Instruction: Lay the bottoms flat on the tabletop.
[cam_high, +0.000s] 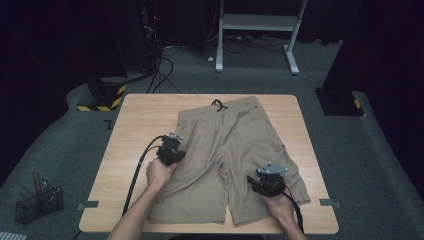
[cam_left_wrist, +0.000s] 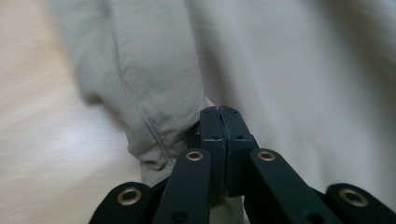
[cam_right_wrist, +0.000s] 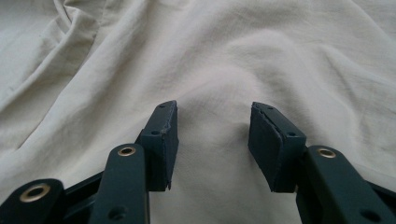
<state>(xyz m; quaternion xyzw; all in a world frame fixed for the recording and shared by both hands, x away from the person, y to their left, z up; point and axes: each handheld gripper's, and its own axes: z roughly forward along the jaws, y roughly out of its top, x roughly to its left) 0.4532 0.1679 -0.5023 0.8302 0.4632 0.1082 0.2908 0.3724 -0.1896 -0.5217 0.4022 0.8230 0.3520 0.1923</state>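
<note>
Your khaki shorts (cam_high: 235, 160) lie flat on the wooden surface (cam_high: 135, 115), waistband at the far side with a black drawstring (cam_high: 218, 104) knotted at its middle, both legs pointing back toward you. No brand, label or writing can be read on the shorts or on either tool.

Your left hand-held gripper (cam_high: 172, 152) sits at the outer edge of the shorts' left leg, about halfway along it. From above you cannot make out how its jaws stand. The left gripper view settles it: your left hand-held gripper (cam_left_wrist: 219, 112) has its jaws pressed flat together, and a folded seam of the khaki cloth (cam_left_wrist: 154, 116) bunches right against their left side, though whether any fabric is pinched between the pads cannot be told. That view also shows the pale wood of the surface (cam_left_wrist: 42, 154) beside the hem.

Your right hand-held gripper (cam_high: 269, 181) rests over the right leg, near its outer side. The right gripper view shows your right hand-held gripper (cam_right_wrist: 212, 126) with jaws standing well apart, wrinkled cloth rising in a soft ridge between them, the pads not pressing on it.

The high view alone gives you the black wire basket (cam_high: 37, 202) on the grey floor to your left and the white frame (cam_high: 257, 30) beyond the surface.
</note>
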